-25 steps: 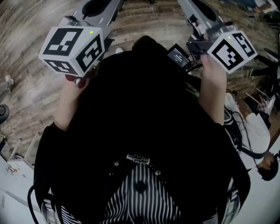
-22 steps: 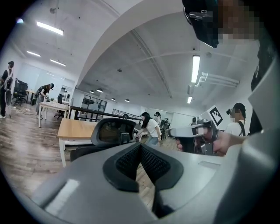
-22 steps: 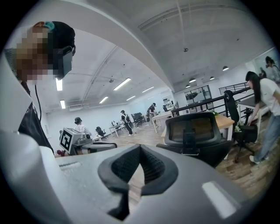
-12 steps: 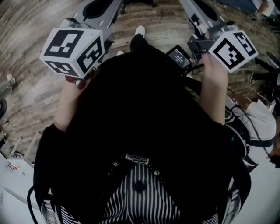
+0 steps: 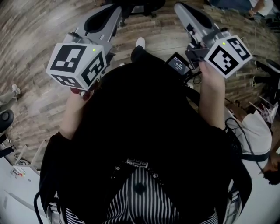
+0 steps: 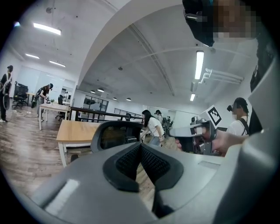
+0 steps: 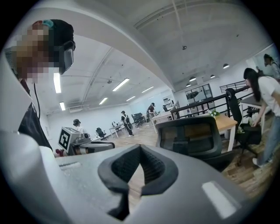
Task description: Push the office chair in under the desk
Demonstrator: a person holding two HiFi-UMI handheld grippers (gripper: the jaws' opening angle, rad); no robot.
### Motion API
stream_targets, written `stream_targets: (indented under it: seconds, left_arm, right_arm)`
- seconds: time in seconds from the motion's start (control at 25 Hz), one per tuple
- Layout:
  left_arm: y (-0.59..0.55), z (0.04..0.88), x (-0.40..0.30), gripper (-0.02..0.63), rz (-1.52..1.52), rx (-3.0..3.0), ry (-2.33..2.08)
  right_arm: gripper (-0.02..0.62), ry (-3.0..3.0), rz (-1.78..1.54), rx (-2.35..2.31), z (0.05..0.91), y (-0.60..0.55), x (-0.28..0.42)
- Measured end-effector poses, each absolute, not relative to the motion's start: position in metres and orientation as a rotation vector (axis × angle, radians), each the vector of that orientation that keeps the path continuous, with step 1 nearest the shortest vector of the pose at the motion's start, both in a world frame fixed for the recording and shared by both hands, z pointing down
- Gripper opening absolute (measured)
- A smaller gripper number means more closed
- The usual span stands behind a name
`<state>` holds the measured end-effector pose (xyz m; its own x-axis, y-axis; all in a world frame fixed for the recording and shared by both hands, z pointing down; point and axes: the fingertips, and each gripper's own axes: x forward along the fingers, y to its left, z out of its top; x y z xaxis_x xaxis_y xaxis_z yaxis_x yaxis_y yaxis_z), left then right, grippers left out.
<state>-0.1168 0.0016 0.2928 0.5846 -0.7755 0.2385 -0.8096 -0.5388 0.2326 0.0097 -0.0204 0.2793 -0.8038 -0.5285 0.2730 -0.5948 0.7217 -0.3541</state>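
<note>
A black mesh-backed office chair [image 6: 118, 133] stands ahead of me in front of a wooden desk [image 6: 76, 131]; the right gripper view shows the same chair [image 7: 190, 138] and desk [image 7: 225, 122]. My left gripper [image 6: 141, 146] is shut with nothing between its jaws and is apart from the chair. My right gripper [image 7: 140, 148] is also shut and empty. In the head view, the left gripper [image 5: 109, 11] and the right gripper [image 5: 181, 8] are held up side by side over the wood floor. The dark foot of the chair [image 5: 142, 4] shows at the top edge.
A person in a white shirt [image 6: 153, 127] bends beside the desk. A black railing [image 6: 100, 113] and more desks [image 6: 54, 109] stand further back, with several people about. Another person [image 5: 258, 131] is close on my right. A white desk [image 5: 13, 192] is at my lower left.
Both grippers sit slightly lower and further in within the head view, and the chair's dark foot has come into sight at the top edge. A white shoe now shows in front of my body.
</note>
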Motion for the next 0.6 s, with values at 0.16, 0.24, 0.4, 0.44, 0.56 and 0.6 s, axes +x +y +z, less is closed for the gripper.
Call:
stream_targets:
  seconds: [0.16, 0.24, 0.4, 0.44, 0.56, 0.6]
  left_arm:
    - [-0.033, 0.295, -0.105, 0.003, 0.158, 2.506, -1.294]
    - [-0.033, 0.297, -0.105, 0.003, 0.16, 2.506, -1.301]
    - [-0.063, 0.3, -0.096, 0.003, 0.169, 2.497, -1.302]
    - [-0.065, 0.296, -0.096, 0.003, 0.165, 2.503, -1.305]
    - [-0.066, 0.277, -0.101, 0.003, 0.15, 2.531, -1.33]
    - [-0.072, 0.271, -0.1, 0.003, 0.148, 2.536, -1.342]
  right_arm:
    - [-0.002, -2.776, 0.655, 0.933, 0.283, -0.055, 0.02]
    - [-0.002, -2.784, 0.652, 0.939, 0.285, -0.055, 0.021]
    - [-0.002, -2.78, 0.726, 0.952, 0.297, -0.088, 0.038]
    - [-0.002, -2.785, 0.736, 0.959, 0.295, -0.092, 0.04]
    - [-0.002, -2.813, 0.706, 0.956, 0.278, -0.1, 0.036]
    - [-0.002, -2.82, 0.689, 0.945, 0.273, -0.107, 0.035]
